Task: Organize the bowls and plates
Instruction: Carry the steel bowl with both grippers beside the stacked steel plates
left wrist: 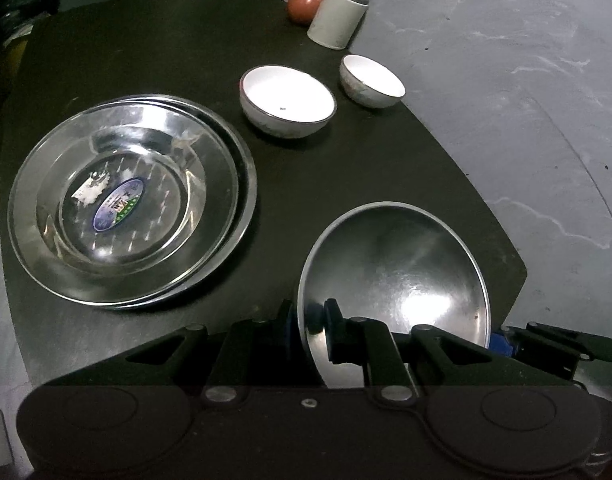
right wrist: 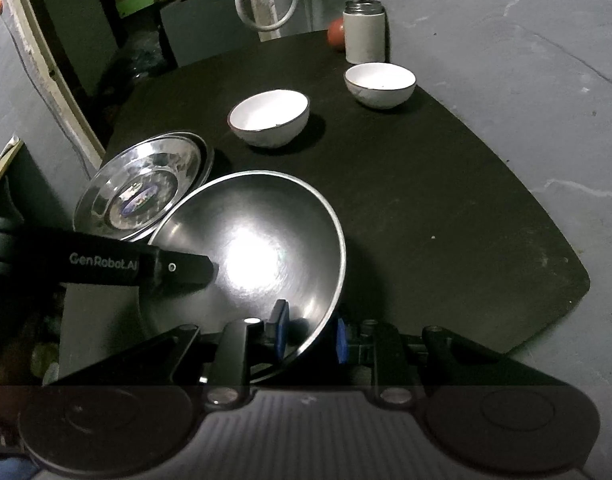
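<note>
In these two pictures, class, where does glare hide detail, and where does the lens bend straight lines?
Right wrist view: a white glare spot washes out the middle of the steel bowl. Left wrist view: softer streaks on the bowl and the stacked plates. Both views: the fisheye curves the table edges, and the corners go dark.

We see a dark bench (left wrist: 154, 60) carrying stacked steel plates (left wrist: 130, 200), two white bowls (left wrist: 287, 100) (left wrist: 372, 80), a canister (left wrist: 338, 16) and a red ball (left wrist: 304, 5).
</note>
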